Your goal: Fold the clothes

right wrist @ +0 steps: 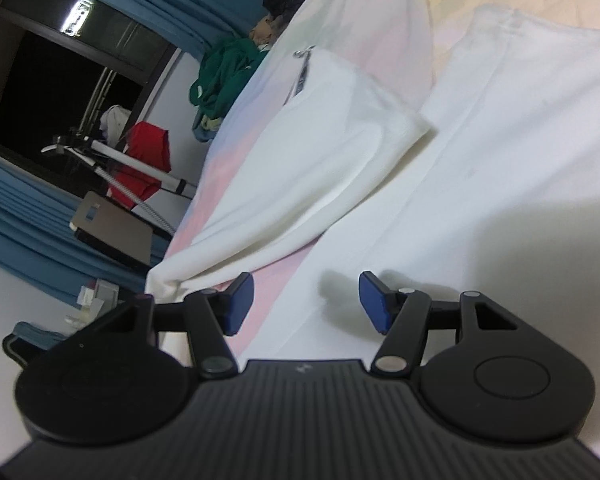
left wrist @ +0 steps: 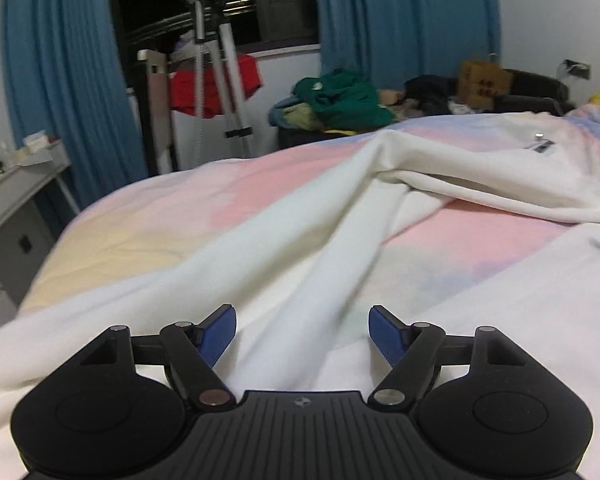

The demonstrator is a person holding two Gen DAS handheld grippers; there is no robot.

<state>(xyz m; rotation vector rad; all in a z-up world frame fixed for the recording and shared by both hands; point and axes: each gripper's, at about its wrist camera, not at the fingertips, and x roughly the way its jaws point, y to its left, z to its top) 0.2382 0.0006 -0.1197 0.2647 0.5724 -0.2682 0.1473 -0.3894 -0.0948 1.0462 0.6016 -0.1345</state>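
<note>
A white garment (left wrist: 300, 224) lies rumpled on a pastel pink, yellow and blue bedsheet (left wrist: 148, 216), with a long fold running from near my fingers toward a small dark label (left wrist: 540, 145) at the far right. My left gripper (left wrist: 302, 334) hovers just above this fold, open, nothing between its blue pads. The right wrist view is rolled sideways. There the white garment (right wrist: 500, 152) spreads wide, a folded-over part (right wrist: 332, 140) lying beside a strip of bedsheet (right wrist: 272, 292). My right gripper (right wrist: 306, 304) is open over the garment's edge, with nothing pinched between its pads.
Beyond the bed's far edge sit a green clothes pile (left wrist: 340, 98), a cardboard box (left wrist: 484, 82) and dark items. A red cloth (left wrist: 216, 84) hangs on a rack by a steamer pole (left wrist: 204, 64). Blue curtains (left wrist: 60, 72) flank a dark window. A grey desk (left wrist: 16, 200) stands at left.
</note>
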